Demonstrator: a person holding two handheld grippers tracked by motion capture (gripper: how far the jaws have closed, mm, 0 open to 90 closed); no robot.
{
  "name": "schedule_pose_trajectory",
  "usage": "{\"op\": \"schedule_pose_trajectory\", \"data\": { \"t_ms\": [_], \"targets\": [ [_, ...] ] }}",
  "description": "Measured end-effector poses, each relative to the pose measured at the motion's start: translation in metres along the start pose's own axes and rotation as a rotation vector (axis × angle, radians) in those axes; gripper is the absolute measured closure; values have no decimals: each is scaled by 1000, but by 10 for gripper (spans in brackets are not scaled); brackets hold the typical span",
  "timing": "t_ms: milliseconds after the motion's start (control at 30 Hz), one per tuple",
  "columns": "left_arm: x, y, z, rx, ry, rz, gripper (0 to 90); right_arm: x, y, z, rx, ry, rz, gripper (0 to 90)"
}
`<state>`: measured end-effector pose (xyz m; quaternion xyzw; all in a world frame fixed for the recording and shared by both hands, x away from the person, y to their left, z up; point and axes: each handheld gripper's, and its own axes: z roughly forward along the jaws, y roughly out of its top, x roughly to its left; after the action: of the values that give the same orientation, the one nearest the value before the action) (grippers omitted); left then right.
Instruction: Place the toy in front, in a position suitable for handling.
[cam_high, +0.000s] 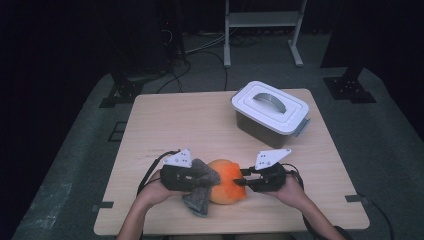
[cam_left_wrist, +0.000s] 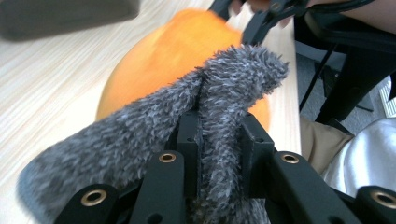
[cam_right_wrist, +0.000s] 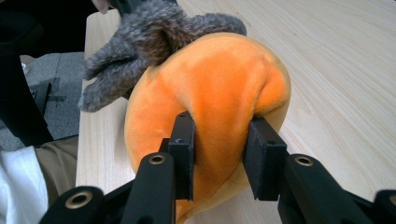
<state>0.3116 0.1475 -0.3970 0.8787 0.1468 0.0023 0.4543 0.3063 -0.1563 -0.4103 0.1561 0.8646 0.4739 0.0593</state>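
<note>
Near the front edge of the light wooden table, between the two grippers, lies a round orange plush toy with a fuzzy grey fabric part draped against its left side. The left gripper comes in from the left, its fingers closed on a fold of the grey fuzzy fabric, which bulges up between and around them in the left gripper view. The right gripper reaches in from the right, its fingers pinching a ridge of the orange plush so that the soft body puckers between them. Both grippers lie nearly level, pointed toward each other across the toy, each topped with a grey three-cornered plate. The person's left hand and right hand grip the tools from behind, forearms angling in from the bottom edge and cables looping beside the wrists. Well apart, toward the far right corner of the table, stands a grey plastic storage box with a white lid and a curved handle on top. Beyond the table, cables run across the grey floor near a white metal frame.
</note>
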Motion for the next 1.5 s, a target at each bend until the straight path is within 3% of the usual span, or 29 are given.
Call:
{"op": "schedule_pose_trajectory", "data": {
  "t_ms": [167,400,567,667,800,933,1033,1167,1333,1500],
  "targets": [
    [0,2,-4,-5,4,-4,735,2,1,0,-1,-5,-14,658],
    [-10,38,-3,-35,-19,70,735,8,3,2,-1,-7,-70,659],
    [-11,50,3,-26,-23,83,735,11,3,2,0,-6,-112,654],
    [-5,42,9,5,-13,66,735,10,2,1,-2,-2,-93,560],
    [-3,29,12,-22,-44,28,736,6,0,2,-1,24,-47,416],
    [-8,26,16,-14,-72,34,737,5,0,7,-20,52,-5,355],
    [-13,27,17,4,-76,53,735,9,0,12,-1,44,-27,401],
    [-16,37,10,-16,-66,73,736,14,2,10,-9,25,-64,514],
    [-17,51,12,-13,-61,95,735,21,4,10,-22,44,-136,553],
    [-13,43,16,-8,-75,68,735,18,1,6,-7,33,-162,579]
  ]
}}
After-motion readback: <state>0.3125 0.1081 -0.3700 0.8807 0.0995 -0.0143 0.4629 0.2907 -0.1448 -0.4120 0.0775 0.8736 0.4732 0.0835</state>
